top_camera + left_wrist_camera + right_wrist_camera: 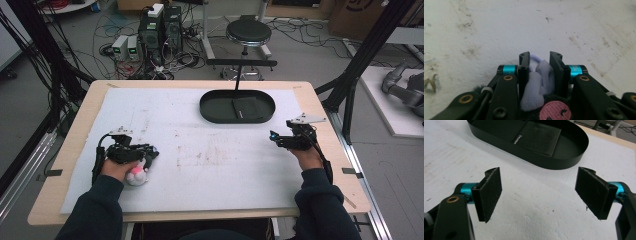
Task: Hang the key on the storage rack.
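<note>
- Nearest the lens of my left gripper (540, 62): a soft plush toy (541, 82), lavender fabric bunched between the jaws, a pink embroidered face patch below them at the frame's bottom edge.
- Left jaws stand closed in on the plush, narrow gap, both pads pressing the lavender fold. A thin pale loop (535, 57) pokes out just past the tips, near the left pad.
- From the high view, the left gripper (150, 152) sits low over the white mat (200, 165) on the near left of the table (70, 150), with the toy (137, 175) under and just behind the jaws, touching the mat.
- Judgement: I pinch a protruding fold rather than the body because the body looks too bulky for the jaw span; soft fabric will compress and could slip if the hold is shallow.
- Right gripper (537, 195): jaws wide apart, nothing between the pads, bare mat beneath them.
- Ahead of the right jaws, well apart: a black oval tray (564, 162) with a dark flat wallet-like item (536, 138) lying inside it.
- High view puts the right gripper (280, 140) near the right edge, with the tray (210, 112) beyond and inward of it.
- Judgement: the tray reads as the likely drop-off; the right gripper waits open, clear of the path.
</note>
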The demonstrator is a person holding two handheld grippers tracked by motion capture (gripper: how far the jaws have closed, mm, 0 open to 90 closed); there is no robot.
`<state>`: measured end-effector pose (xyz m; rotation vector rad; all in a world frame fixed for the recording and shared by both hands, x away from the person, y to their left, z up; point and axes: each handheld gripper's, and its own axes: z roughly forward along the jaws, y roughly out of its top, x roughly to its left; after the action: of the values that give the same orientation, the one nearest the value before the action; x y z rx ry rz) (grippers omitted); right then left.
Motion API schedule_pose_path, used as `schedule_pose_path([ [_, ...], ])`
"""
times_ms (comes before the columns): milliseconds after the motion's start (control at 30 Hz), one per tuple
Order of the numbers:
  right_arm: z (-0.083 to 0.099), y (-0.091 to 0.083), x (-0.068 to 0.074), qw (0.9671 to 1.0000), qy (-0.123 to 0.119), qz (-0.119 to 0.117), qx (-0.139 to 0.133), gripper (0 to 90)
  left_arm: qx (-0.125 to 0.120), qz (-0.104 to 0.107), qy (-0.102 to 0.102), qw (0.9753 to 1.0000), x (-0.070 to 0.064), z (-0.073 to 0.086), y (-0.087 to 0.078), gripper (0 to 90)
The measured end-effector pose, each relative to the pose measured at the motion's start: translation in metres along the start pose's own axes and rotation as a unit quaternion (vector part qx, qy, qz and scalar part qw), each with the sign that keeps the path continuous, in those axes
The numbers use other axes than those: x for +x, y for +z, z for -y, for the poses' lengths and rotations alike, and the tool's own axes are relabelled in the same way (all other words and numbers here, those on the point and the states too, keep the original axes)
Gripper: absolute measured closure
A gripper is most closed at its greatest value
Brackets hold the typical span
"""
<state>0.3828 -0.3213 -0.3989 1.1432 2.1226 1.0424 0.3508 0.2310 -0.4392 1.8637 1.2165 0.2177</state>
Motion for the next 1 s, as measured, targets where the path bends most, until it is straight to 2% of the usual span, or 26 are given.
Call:
schedule_pose_path([
  [167, 0.000, -0.001, -0.001, 1.0000, 0.003, 0.000, -0.001, 21.9, -0.005, 0.007, -0.005, 0.9999, 0.002, 0.000, -0.002, 76.6],
  [267, 0.000, -0.001, -0.001, 1.0000, 0.003, -0.001, -0.002, 21.9, -0.011, 0.015, -0.001, 0.9998, 0.003, -0.001, -0.003, 78.2],
  [300, 0.000, -0.001, -0.001, 1.0000, 0.002, -0.001, -0.002, 21.9, -0.015, 0.017, 0.010, 0.9997, 0.002, -0.002, -0.004, 78.3],
  [333, 0.000, -0.001, -0.001, 1.0000, 0.002, -0.001, -0.002, 21.9, -0.015, 0.017, 0.010, 0.9997, 0.002, -0.002, -0.004, 78.4],
  [433, 0.000, 0.000, -0.002, 1.0000, 0.002, -0.002, -0.001, 21.9, -0.029, 0.020, 0.037, 0.9987, -0.001, -0.007, -0.005, 78.5],
  [500, 0.000, 0.001, -0.002, 1.0000, 0.002, -0.001, -0.002, 21.9, -0.042, 0.019, 0.061, 0.9971, -0.005, -0.011, -0.005, 78.5],
  [533, 0.000, 0.000, -0.001, 1.0000, 0.005, -0.002, -0.002, 21.9, -0.061, 0.017, 0.084, 0.9945, -0.009, -0.015, -0.004, 78.5],
  [567, 0.000, 0.000, -0.001, 1.0000, 0.006, -0.002, -0.002, 21.9, -0.061, 0.017, 0.084, 0.9945, -0.009, -0.015, -0.004, 78.5],
  [600, 0.000, 0.000, -0.001, 1.0000, 0.006, -0.002, -0.002, 21.9, -0.067, 0.020, 0.096, 0.9930, -0.011, -0.019, -0.003, 78.5],
  [633, 0.000, 0.000, -0.001, 1.0000, 0.006, -0.002, -0.002, 21.9, -0.066, 0.028, 0.108, 0.9916, -0.015, -0.022, 0.001, 78.4],
  [667, 0.000, 0.000, -0.001, 1.0000, 0.007, -0.002, -0.002, 21.9, -0.066, 0.028, 0.108, 0.9916, -0.015, -0.022, 0.001, 78.3],
  [700, 0.000, 0.000, -0.001, 1.0000, 0.006, -0.002, -0.002, 21.9, -0.056, 0.036, 0.108, 0.9919, -0.016, -0.021, 0.006, 77.7],
  [733, 0.000, 0.000, -0.001, 1.0000, 0.005, -0.002, -0.002, 21.9, -0.046, 0.036, 0.108, 0.9925, -0.018, -0.020, 0.010, 76.1],
  [800, 0.000, 0.000, -0.001, 1.0000, 0.005, -0.002, -0.002, 22.0, -0.035, 0.026, 0.118, 0.9920, -0.021, -0.020, 0.013, 67.3],
  [833, 0.000, 0.000, -0.001, 1.0000, 0.005, -0.002, -0.002, 22.0, -0.039, 0.011, 0.117, 0.9923, -0.023, -0.020, 0.014, 67.3],
  [867, 0.000, 0.000, -0.001, 1.0000, 0.005, -0.002, -0.001, 22.0, -0.043, -0.011, 0.115, 0.9924, -0.026, -0.021, 0.012, 55.6],
  [900, 0.000, 0.000, -0.001, 1.0000, 0.005, -0.004, -0.002, 22.0, -0.057, -0.042, 0.112, 0.9912, -0.030, -0.023, 0.005, 38.0],
  [933, 0.000, 0.000, -0.002, 1.0000, 0.005, -0.004, 0.000, 22.1, -0.057, -0.042, 0.112, 0.9912, -0.030, -0.023, 0.005, 35.5],
  [1000, 0.000, -0.001, -0.002, 1.0000, 0.007, -0.004, -0.001, 22.9, -0.079, -0.071, 0.116, 0.9875, -0.036, -0.024, -0.007, 34.0],
])
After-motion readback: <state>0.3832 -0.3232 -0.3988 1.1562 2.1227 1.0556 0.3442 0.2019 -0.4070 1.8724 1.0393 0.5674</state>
